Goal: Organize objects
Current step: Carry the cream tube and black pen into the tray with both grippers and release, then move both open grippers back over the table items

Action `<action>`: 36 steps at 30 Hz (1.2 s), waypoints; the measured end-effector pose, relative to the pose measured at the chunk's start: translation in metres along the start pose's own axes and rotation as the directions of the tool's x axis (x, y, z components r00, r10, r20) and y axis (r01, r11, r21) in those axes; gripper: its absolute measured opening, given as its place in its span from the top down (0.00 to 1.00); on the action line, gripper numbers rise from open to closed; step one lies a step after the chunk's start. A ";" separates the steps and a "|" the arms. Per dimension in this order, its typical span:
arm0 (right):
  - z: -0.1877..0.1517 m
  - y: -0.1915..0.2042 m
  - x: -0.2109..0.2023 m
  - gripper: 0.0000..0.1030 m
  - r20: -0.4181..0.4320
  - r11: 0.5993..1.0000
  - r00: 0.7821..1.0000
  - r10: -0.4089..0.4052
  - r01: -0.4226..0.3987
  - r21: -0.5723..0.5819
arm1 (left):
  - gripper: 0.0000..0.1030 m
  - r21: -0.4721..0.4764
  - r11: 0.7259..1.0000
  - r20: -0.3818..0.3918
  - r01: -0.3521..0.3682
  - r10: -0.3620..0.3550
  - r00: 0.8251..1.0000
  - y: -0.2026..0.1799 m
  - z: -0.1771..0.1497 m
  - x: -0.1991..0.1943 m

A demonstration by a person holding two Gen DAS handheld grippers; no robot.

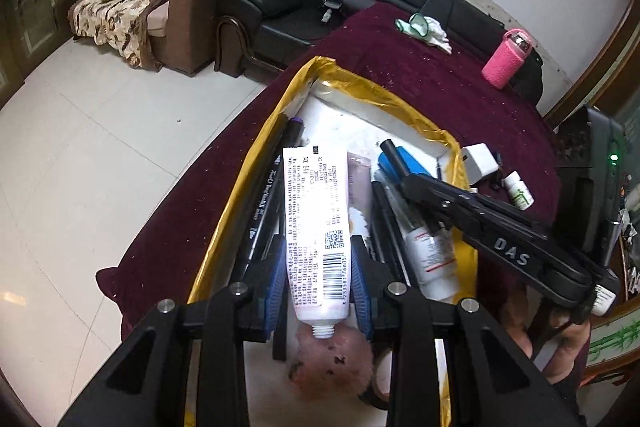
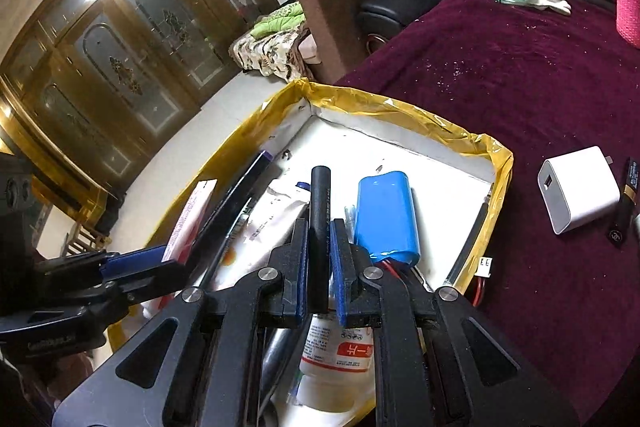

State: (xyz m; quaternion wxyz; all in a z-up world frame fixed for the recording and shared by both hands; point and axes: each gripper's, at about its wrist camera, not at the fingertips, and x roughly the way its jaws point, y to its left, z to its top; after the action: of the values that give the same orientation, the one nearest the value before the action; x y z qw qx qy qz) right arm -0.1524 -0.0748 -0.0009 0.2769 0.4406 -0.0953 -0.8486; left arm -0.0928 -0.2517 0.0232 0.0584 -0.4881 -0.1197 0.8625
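A white tube (image 1: 314, 219) with small print and a barcode sits between the blue pads of my left gripper (image 1: 320, 279), which is shut on it; its uncapped threaded neck faces the camera. The tube hangs over a white box with a yellow taped rim (image 1: 376, 91). My right gripper (image 2: 320, 267) is shut on a black pen (image 2: 320, 219) above the same box (image 2: 400, 107). Inside the box lie a blue battery pack (image 2: 386, 215), a white bottle with a red label (image 2: 340, 355) and several dark pens (image 1: 264, 195). In the left wrist view the right gripper (image 1: 416, 183) reaches in from the right.
The box rests on a dark red cloth (image 2: 520, 75). A white charger (image 2: 578, 189) and a black lipstick (image 2: 624, 203) lie right of the box. Farther back are a pink bottle (image 1: 506, 59), white cloth (image 1: 428, 29) and a small white bottle (image 1: 520, 191). Sofas stand behind.
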 end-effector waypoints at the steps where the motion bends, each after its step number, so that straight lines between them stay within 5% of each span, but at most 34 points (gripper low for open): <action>1: 0.000 0.000 0.000 0.89 0.000 1.000 1.000 0.001 -0.001 0.001 | 0.71 -0.004 1.000 -0.006 -0.003 0.003 1.000 0.001 0.000 0.003; 19: 0.000 0.002 0.013 0.89 -0.013 0.999 0.999 -0.034 0.033 -0.040 | 0.69 -0.002 1.000 -0.010 -0.015 0.015 1.000 -0.003 -0.003 0.013; 25: 0.000 0.000 0.006 0.88 -0.005 0.999 1.000 0.018 -0.018 -0.027 | 0.40 0.021 0.999 0.062 0.025 -0.026 0.998 -0.015 -0.018 -0.016; 29: -0.001 0.001 -0.017 0.64 0.032 0.999 0.999 0.045 -0.044 -0.030 | 0.36 0.042 0.996 0.082 0.073 -0.076 0.994 -0.031 -0.033 -0.032; 36: -0.037 -0.027 -0.093 0.38 0.078 0.998 0.995 0.061 -0.060 -0.011 | 0.36 0.133 0.974 0.055 0.185 -0.194 0.980 -0.084 -0.062 -0.038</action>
State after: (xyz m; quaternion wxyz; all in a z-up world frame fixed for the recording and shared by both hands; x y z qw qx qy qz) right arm -0.0906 0.0020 0.0307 0.3005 0.4026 -0.1157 -0.8569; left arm -0.0215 -0.1701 0.0464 0.1674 -0.4405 -0.1124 0.8748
